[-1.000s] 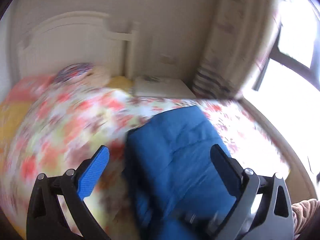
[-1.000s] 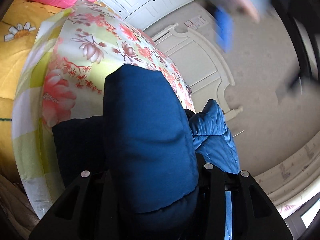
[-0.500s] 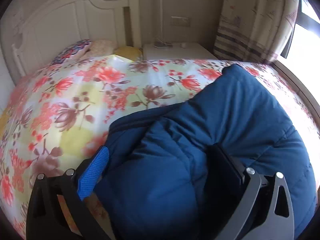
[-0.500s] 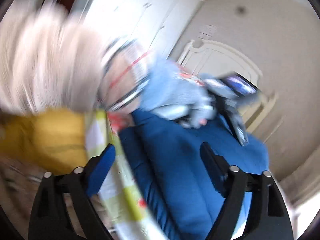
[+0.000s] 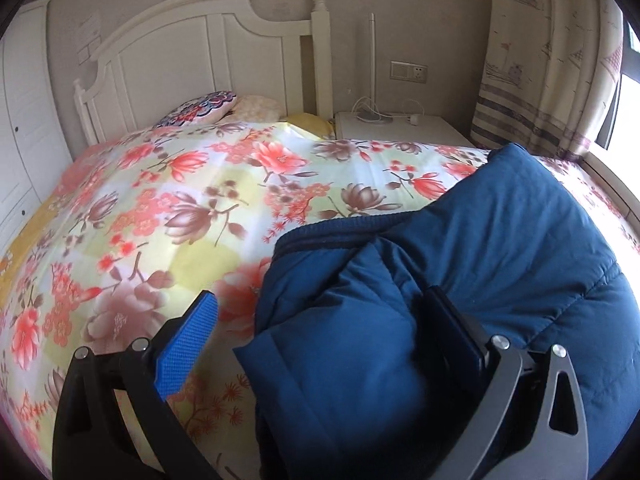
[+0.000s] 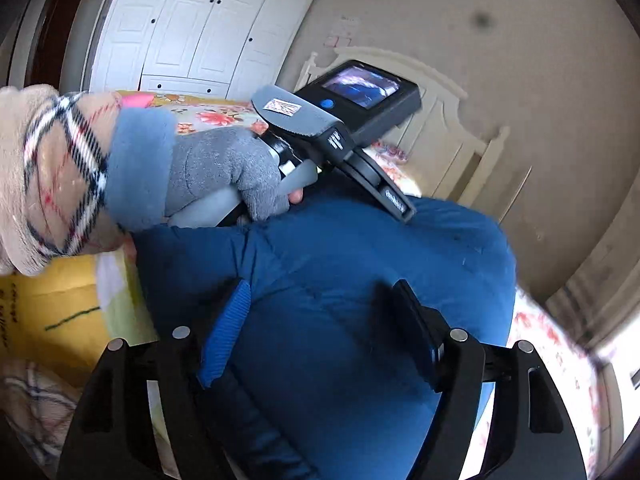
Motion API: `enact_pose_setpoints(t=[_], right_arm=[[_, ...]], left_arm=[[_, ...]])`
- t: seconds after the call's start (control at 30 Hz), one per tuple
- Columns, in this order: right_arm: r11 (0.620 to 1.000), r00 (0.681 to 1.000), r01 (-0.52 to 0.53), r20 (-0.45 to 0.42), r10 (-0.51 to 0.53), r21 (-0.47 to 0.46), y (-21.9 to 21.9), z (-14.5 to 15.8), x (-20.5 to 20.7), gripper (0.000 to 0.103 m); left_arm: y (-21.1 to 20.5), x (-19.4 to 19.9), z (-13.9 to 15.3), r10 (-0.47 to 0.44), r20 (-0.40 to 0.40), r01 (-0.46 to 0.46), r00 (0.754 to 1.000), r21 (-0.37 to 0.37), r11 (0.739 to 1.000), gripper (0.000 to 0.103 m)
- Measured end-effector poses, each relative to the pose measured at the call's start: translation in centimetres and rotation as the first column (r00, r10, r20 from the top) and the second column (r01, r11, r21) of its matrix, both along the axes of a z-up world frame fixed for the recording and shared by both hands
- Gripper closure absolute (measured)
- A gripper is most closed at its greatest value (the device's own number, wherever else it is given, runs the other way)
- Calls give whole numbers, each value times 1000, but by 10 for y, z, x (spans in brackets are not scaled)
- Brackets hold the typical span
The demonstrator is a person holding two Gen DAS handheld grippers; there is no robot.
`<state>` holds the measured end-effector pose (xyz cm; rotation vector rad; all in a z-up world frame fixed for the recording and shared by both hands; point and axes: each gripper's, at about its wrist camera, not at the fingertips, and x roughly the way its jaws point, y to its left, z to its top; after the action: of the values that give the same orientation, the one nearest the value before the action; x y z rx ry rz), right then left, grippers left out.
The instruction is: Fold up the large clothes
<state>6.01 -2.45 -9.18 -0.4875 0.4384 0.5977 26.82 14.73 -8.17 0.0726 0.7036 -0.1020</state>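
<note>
My bed point(image 5: 152, 216), under a floral cover, fills the left view, white headboard point(image 5: 192, 52) at the far end and a nightstand point(image 5: 400, 128) to its right. The blue jacket point(image 5: 500, 264) lies bunched on the near right of the bed — the only garment in sight.

My left gripper point(image 5: 320, 328) has its jaws wide apart: a puffed fold sits between them, the blue pad point(image 5: 188, 340) clear of it; the right finger is pressed into the padding.

My right gripper point(image 6: 320, 328) hangs over the jacket, jaws just opened and spread, cloth below them but not pinched.

A gloved hand point(image 6: 224, 172) holds the left gripper's handle, its small screen lit — the sticker on it is too small to read.
</note>
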Motion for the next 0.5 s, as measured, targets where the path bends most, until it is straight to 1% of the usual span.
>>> enact_pose_setpoints(t=[0.07,0.13,0.17,0.23,0.27,0.33,0.37,0.4,0.47,0.5], right_arm=[[1000,1000,-15,-23,15,2,-6,3,1,34],[998,993,-66,-98,66,10,-14,13,8,35],[996,989,-89,-113,90,15,-20,20,11,36],[998,998,-49,-35,50,30,-36,42,13,38],[998,1000,-19,-6,19,55,-48,51,23,38],[987,999,38,7,-40,154,-78,67,54,43],[979,998,66,-1,-67,191,-91,71,71,43],[971,994,107,-24,-104,214,-101,72,93,46],[968,988,147,-67,-136,204,-107,61,132,51],[977,985,134,-130,-113,165,-103,46,151,53]], left_arm=[[0,1,-1,3,-4,-3,1000,6,1000,2],[-2,0,0,17,2,-17,1000,28,999,2],[-3,-1,0,28,9,-28,1000,42,999,2],[-4,-2,0,39,16,-40,999,60,997,2],[-4,-2,0,41,15,-42,999,63,997,2],[-3,-2,0,58,14,-59,998,70,996,2],[-3,-2,0,72,17,-73,997,79,994,2],[-3,-3,0,86,21,-88,996,91,992,2],[-3,-4,1,96,26,-98,995,97,991,2],[-3,-5,1,99,27,-101,995,95,990,2]])
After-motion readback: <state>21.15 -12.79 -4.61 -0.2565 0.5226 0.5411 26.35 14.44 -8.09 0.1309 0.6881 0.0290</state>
